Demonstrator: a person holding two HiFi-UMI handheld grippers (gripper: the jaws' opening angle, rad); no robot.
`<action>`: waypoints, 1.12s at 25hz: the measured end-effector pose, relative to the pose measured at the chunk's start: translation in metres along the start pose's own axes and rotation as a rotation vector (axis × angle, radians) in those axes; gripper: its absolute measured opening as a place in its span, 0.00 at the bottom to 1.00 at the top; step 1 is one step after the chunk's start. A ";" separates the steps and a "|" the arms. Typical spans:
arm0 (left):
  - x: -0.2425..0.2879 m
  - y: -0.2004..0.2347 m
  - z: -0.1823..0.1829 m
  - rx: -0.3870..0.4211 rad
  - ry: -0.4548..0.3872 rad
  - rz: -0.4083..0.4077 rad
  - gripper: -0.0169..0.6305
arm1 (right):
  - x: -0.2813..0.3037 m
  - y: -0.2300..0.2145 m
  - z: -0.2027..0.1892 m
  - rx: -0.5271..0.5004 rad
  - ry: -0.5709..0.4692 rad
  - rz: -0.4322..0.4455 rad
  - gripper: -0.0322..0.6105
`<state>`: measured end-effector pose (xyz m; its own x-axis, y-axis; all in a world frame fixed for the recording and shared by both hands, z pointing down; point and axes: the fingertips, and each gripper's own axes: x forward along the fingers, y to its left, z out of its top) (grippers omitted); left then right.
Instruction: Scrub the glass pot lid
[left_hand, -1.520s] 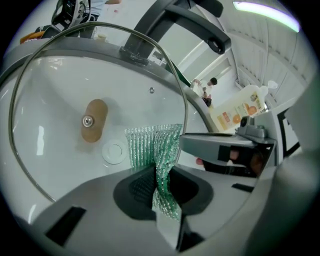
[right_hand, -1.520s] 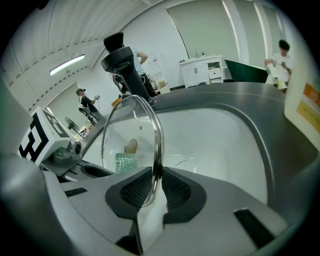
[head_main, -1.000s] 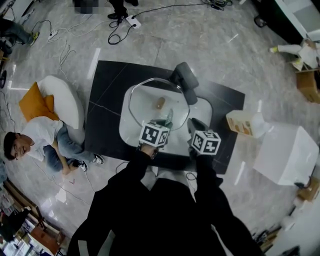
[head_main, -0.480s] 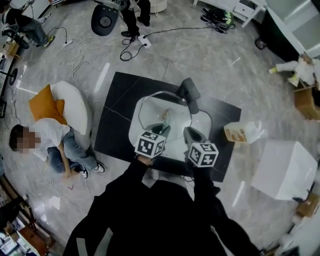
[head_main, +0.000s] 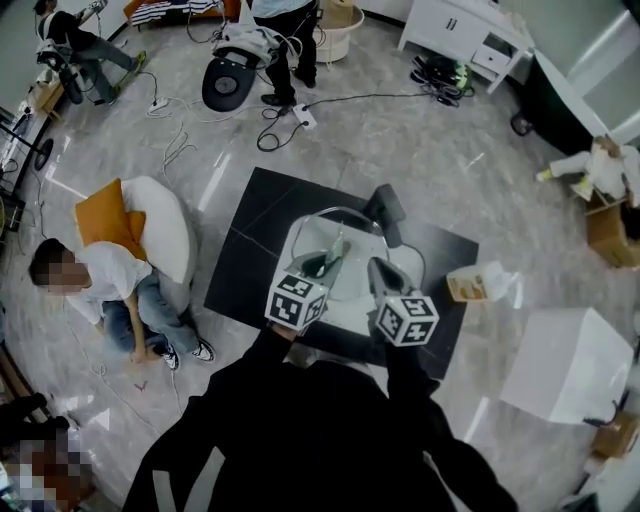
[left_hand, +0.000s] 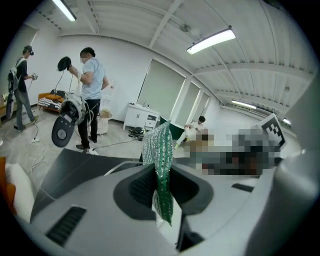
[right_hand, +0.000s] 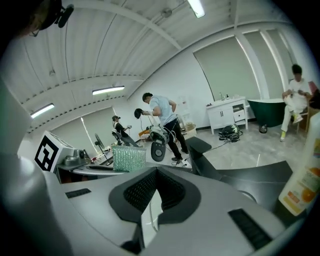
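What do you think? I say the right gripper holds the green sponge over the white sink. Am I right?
Not quite. It is the left gripper that holds the green sponge over the white sink. The left gripper view shows the sponge between its jaws.

Sponge (left_hand: 159, 145): green, silver glitter flecks. Lid (head_main: 340, 209): clear glass, silver rim. Left gripper (left_hand: 160, 172), right gripper (right_hand: 156, 172): grey, cubes with black-white square pattern. Tabletop (head_main: 245, 250): black. Basin (head_main: 348, 300): white. Cushion (head_main: 100, 228): orange. Bottle (head_main: 475, 285): white-orange. Floor (head_main: 420, 130): pale grey, marble veins.

Scouring pad (left_hand: 159, 165): rough, glittery green mesh (almost tinselly); glass pot lid (head_main: 358, 245) clear, smooth, metal-rimmed; floor (head_main: 450, 150) glossy stone.
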<state>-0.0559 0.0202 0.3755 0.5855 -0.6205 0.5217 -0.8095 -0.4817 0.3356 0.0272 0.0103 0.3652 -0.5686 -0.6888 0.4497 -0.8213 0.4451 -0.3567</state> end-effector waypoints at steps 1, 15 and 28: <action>-0.006 -0.001 0.008 0.018 -0.027 0.005 0.11 | -0.002 0.006 0.006 -0.008 -0.015 0.007 0.05; -0.060 -0.014 0.078 0.122 -0.292 0.060 0.11 | -0.021 0.045 0.065 -0.067 -0.155 0.049 0.05; -0.081 -0.017 0.088 0.171 -0.373 0.126 0.11 | -0.034 0.059 0.078 -0.122 -0.210 0.089 0.05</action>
<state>-0.0858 0.0244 0.2583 0.4830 -0.8474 0.2205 -0.8755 -0.4636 0.1359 0.0016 0.0152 0.2649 -0.6273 -0.7419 0.2369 -0.7753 0.5661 -0.2801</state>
